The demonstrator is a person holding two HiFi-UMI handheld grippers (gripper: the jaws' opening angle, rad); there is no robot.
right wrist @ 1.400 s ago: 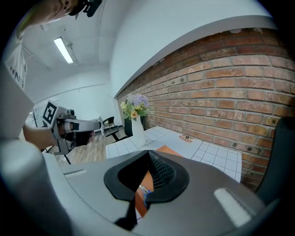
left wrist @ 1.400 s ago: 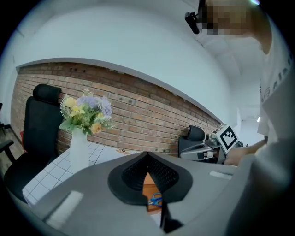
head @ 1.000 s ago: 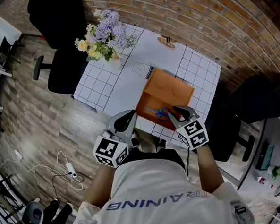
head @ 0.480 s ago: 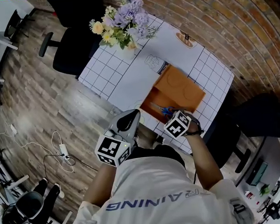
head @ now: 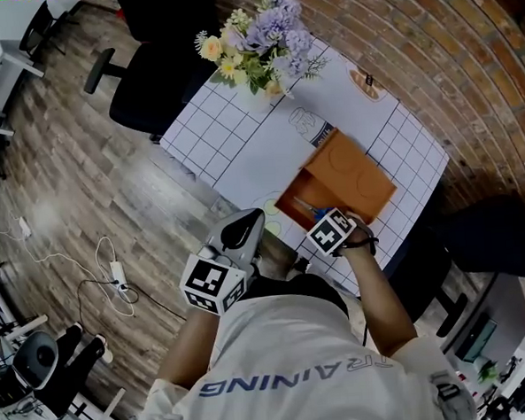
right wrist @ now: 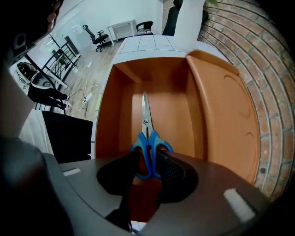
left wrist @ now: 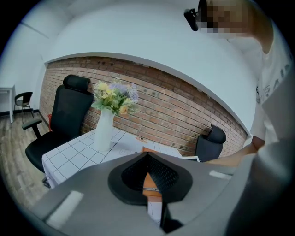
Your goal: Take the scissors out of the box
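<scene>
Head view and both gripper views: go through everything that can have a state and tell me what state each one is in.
box: open, lid folded back beside it.
scissors: blades closed, lying flat inside the box.
right gripper: jaws apart, just been opening, the scissors' handles between them.
left gripper: jaws together, holding nothing.
vase: upright, flowers in it.

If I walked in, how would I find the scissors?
Look at the white gridded table by the brick wall; an open orange box sits on it. Inside lie steel scissors with blue handles, the only thing visible in it.
</scene>
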